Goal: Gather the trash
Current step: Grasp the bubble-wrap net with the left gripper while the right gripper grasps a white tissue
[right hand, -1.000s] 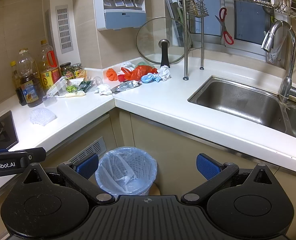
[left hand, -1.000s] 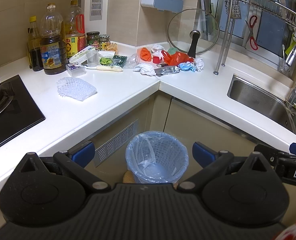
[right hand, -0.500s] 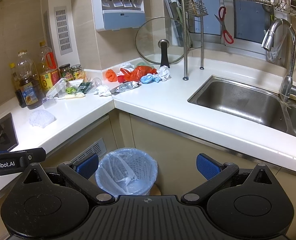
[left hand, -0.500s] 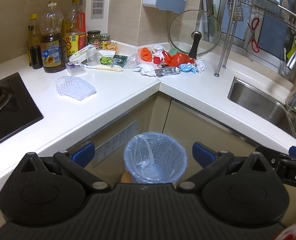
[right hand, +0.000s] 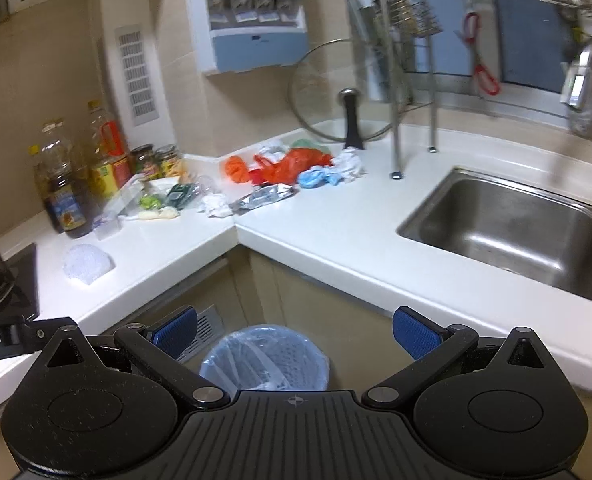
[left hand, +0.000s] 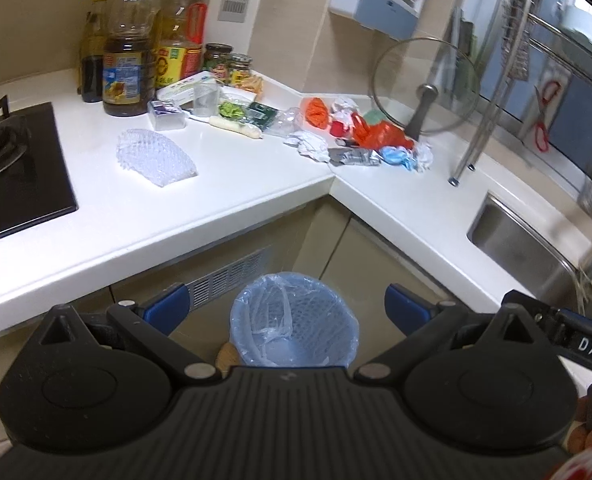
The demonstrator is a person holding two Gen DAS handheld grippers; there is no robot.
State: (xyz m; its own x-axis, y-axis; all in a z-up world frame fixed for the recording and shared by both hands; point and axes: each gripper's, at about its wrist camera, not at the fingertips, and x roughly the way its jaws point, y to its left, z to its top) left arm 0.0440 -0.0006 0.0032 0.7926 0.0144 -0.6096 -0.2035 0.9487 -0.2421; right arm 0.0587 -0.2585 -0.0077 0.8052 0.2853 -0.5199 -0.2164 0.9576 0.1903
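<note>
A pile of trash lies in the counter corner: an orange bag (left hand: 380, 135), crumpled white paper (left hand: 311, 145), a silver foil wrapper (left hand: 354, 157), a blue wad (left hand: 394, 156). The same pile shows in the right wrist view, with the orange bag (right hand: 291, 164) and the foil wrapper (right hand: 263, 196). A white foam net (left hand: 155, 157) rests apart near the stove. A blue-lined trash bin (left hand: 293, 322) stands on the floor below the corner; the trash bin (right hand: 265, 360) appears under both grippers. My left gripper (left hand: 285, 308) and right gripper (right hand: 293, 328) are both open and hold nothing, well short of the counter.
Oil bottles (left hand: 127, 68) and jars (left hand: 225, 62) line the back wall. A glass lid (left hand: 426, 88) leans behind the trash. A stove (left hand: 11, 168) is at left, a steel sink (right hand: 512, 228) at right, a dish rack leg (right hand: 396, 128) between.
Both grippers have moved forward and a little up toward the counter corner; the trash pile looks larger. Both stay open and empty.
</note>
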